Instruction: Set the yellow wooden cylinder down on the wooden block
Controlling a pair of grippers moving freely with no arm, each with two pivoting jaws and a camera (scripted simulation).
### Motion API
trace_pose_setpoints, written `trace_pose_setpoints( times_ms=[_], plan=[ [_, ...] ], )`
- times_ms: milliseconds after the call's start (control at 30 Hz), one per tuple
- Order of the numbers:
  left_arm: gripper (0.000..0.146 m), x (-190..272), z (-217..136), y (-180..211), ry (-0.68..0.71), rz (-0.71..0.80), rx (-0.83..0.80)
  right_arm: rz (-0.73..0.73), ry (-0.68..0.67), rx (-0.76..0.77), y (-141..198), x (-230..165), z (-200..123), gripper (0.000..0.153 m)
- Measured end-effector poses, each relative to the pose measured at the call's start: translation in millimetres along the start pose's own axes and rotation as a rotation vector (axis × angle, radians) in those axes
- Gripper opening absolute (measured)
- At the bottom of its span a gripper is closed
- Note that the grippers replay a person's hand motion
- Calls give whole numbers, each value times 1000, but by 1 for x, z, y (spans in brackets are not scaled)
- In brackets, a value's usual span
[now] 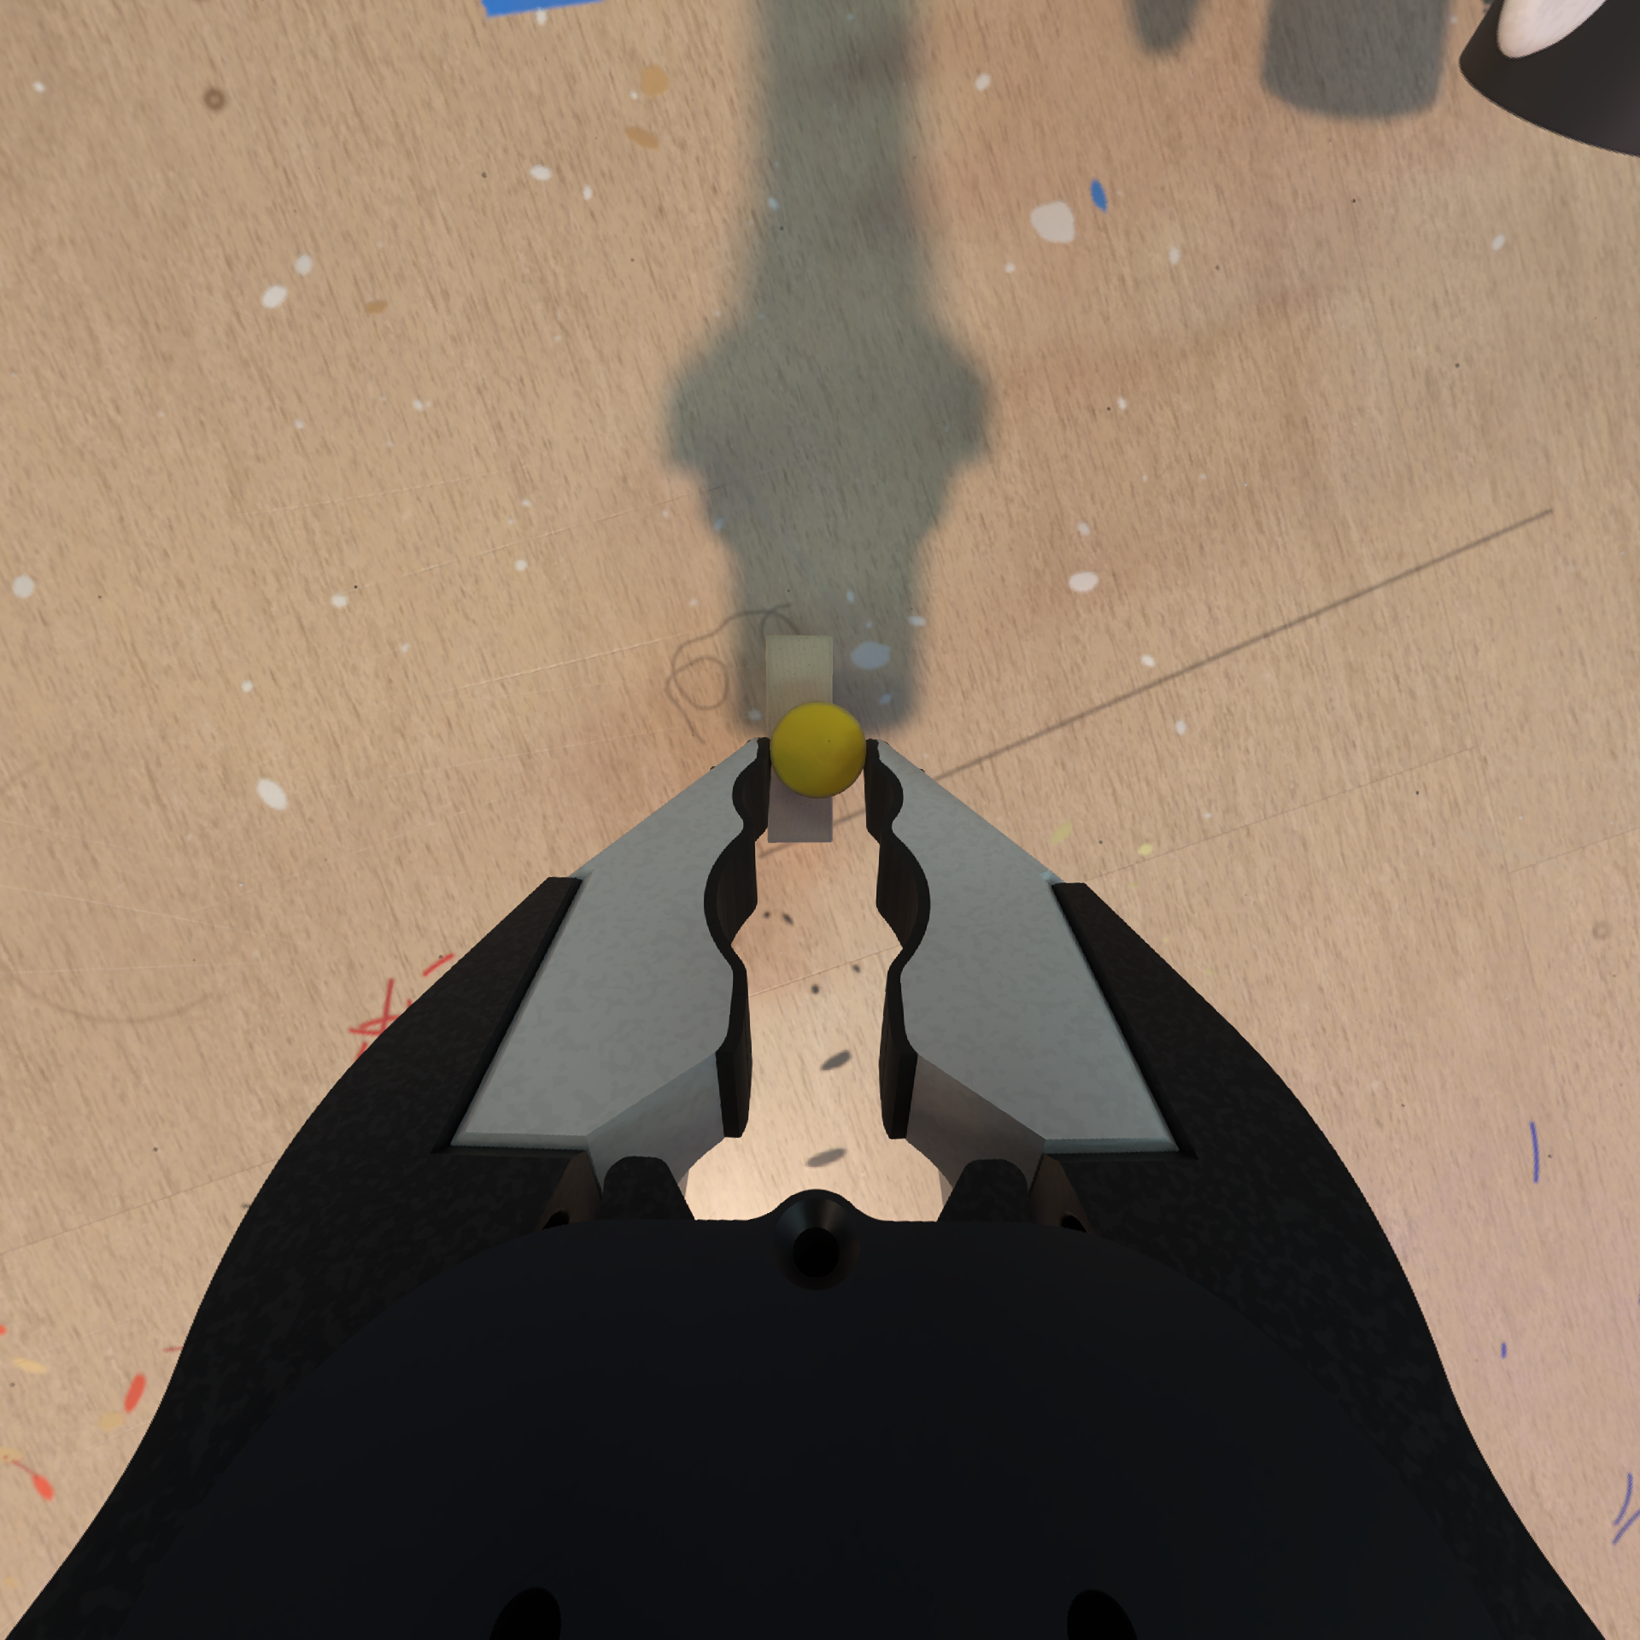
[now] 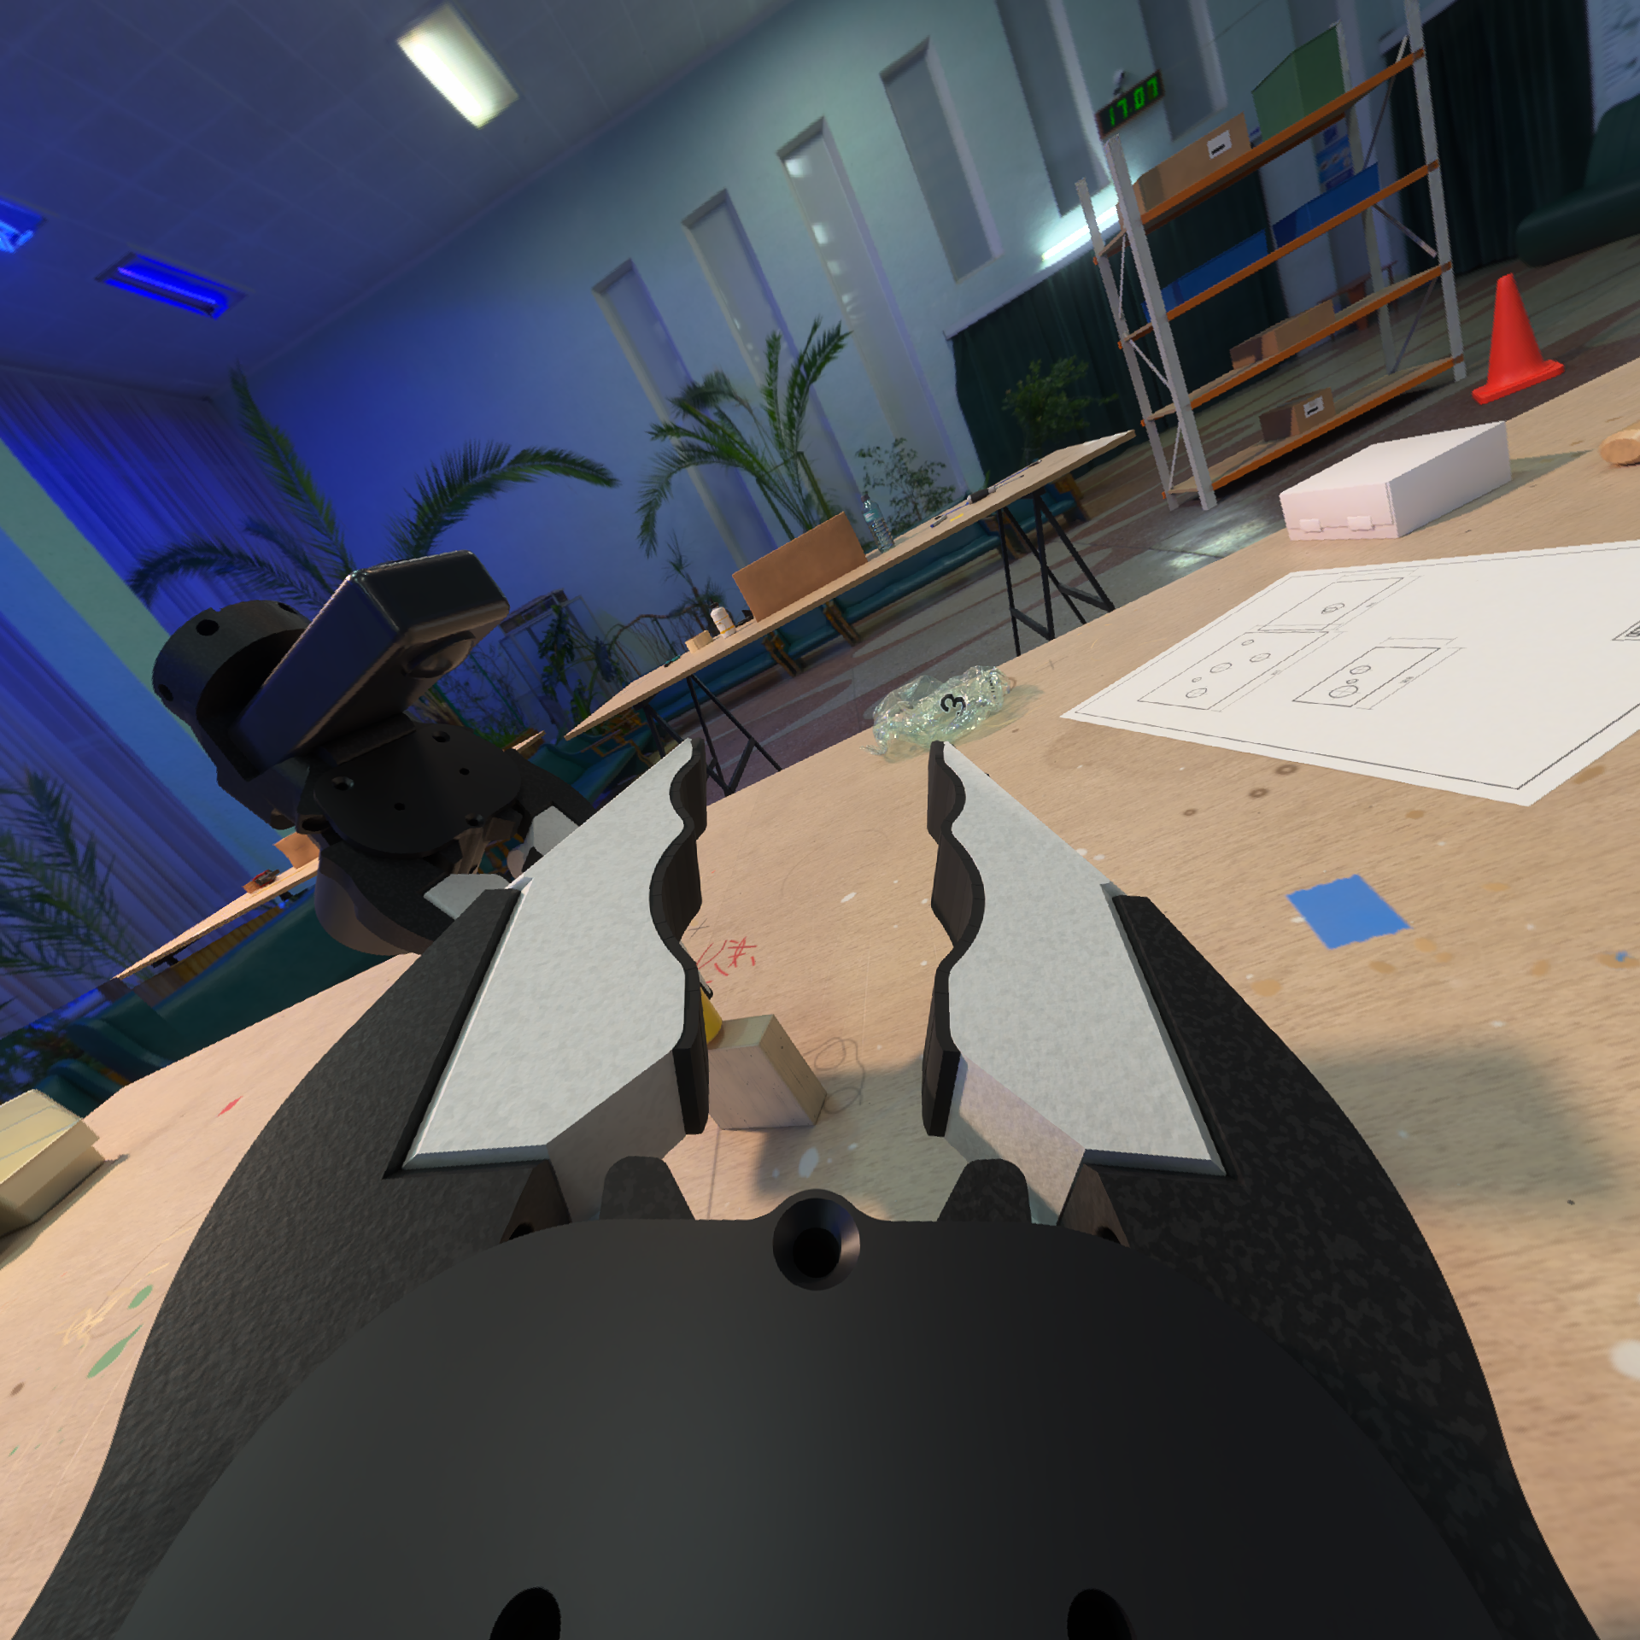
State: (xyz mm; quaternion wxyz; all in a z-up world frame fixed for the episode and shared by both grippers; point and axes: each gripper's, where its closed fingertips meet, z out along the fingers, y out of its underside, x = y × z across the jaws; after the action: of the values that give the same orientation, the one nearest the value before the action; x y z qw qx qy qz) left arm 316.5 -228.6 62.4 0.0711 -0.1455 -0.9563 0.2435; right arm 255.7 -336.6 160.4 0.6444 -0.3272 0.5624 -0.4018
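1. Here the left gripper (image 1: 817, 750) pinches the yellow cylinder (image 1: 817, 750) at its fingertips, pointing straight down.
2. Just below sits the wooden block (image 1: 800, 667); contact is probably not yet made.
3. Next: lower, then release.
4. The right gripper (image 2: 816, 763) hangs wide apart, holding nothing.

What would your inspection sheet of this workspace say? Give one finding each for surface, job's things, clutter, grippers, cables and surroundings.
Surface: paint-flecked plywood table.
Job's things: yellow wooden cylinder seen end-on between the left jaws, above the pale wooden block.
Clutter: white drawing sheet, white flat case, crumpled clear plastic wrap, blue tape patch.
Grippers: left gripper shut on the cylinder; right gripper open, empty.
Cables: nothing seen.
Surroundings: metal shelving rack, red cone, potted palms.
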Motion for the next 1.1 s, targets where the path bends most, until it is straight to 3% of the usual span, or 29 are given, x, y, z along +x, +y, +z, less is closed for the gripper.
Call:
trace_pose_setpoints(
  times_ms=[300, 733, 933, 1033, 1100],
  plan=[
    [21, -3, 5, 0, 6, -19, 8, 4, -2, -67, 15, 4, 5, 50],
    [35, -6, 0, 0, -1, -22, 35, -6, -15, -154, 34, 9, 10, 53],
    [56, -16, -46, 1, -102, -94, 178, -72, -37, -187, 33, 6, 8, 56],
    [57, -23, -79, 18, -192, -147, 256, -89, -50, -181, 28, 6, 5, 56],
    [54, -24, -87, 41, -223, -154, 220, -92, -54, -178, 25, 6, 3, 56]
  ],
)
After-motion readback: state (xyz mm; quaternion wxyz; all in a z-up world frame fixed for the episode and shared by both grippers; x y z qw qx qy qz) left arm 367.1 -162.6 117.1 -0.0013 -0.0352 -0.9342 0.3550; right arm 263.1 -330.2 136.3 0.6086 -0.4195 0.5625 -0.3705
